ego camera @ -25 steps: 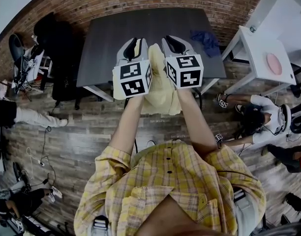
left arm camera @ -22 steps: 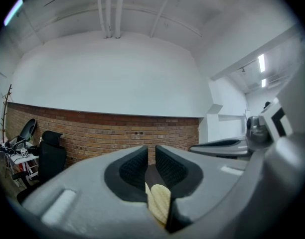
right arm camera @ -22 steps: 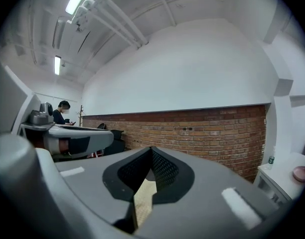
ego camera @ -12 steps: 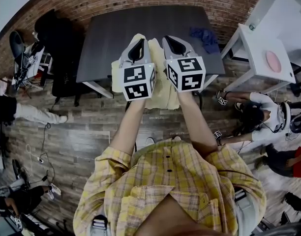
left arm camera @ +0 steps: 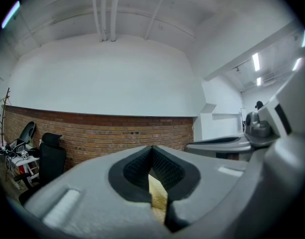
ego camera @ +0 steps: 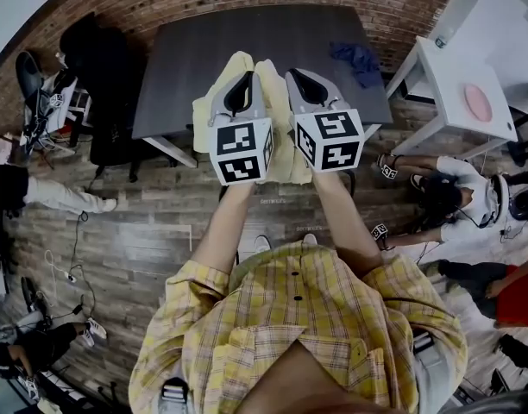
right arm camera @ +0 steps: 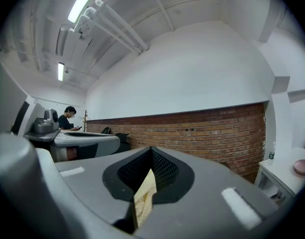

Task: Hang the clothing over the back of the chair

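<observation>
A pale yellow garment [ego camera: 214, 110] hangs from both grippers, held up level in front of me above the near edge of a dark grey table [ego camera: 247, 37]. My left gripper [ego camera: 241, 83] is shut on a fold of the garment [left arm camera: 157, 193], which shows yellow between its black pads. Beside it, almost touching, my right gripper [ego camera: 304, 78] is shut on another fold of the garment [right arm camera: 144, 195]. The cloth drapes down below the grippers and hides whatever stands under it. No chair back shows under the cloth.
A blue cloth [ego camera: 355, 59] lies on the dark table's far right. A black office chair [ego camera: 96, 84] stands left of the table. A white table [ego camera: 458, 84] with a pink plate [ego camera: 477, 102] is at the right, and people [ego camera: 445, 201] sit on the floor there.
Both grippers have moved forward together with the garment, towards the dark table. The cloth now reaches further over the table's near edge.
</observation>
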The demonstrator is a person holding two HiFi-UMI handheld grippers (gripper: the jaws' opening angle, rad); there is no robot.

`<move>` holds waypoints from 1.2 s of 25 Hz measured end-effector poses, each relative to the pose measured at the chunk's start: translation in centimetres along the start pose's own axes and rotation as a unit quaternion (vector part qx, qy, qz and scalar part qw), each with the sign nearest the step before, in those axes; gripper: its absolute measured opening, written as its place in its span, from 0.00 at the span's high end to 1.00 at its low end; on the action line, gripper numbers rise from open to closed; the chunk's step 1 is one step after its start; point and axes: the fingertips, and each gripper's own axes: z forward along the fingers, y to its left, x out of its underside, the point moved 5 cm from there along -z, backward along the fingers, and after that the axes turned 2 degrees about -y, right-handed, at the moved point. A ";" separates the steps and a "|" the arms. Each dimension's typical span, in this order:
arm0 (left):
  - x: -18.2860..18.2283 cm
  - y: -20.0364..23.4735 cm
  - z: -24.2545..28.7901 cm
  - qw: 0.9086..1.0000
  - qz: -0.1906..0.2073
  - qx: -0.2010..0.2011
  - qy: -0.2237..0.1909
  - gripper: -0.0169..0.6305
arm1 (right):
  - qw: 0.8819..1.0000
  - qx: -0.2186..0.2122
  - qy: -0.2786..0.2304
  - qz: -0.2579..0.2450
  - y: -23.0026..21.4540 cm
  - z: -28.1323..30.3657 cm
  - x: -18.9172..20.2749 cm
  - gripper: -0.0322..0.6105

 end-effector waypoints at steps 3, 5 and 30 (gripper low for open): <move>0.1 -0.5 -0.6 1.000 0.001 0.001 -0.001 0.97 | 1.000 -0.001 -0.005 0.005 0.1 -1.0 0.0 0.94; 0.1 -0.6 -1.1 1.000 0.000 0.002 -0.002 0.97 | 1.000 0.000 -0.006 0.005 0.3 -1.7 -0.1 0.94; 0.8 -2.9 -6.5 1.000 0.008 0.003 -0.020 0.97 | 1.000 -0.013 -0.029 -0.001 2.8 -6.5 0.9 0.94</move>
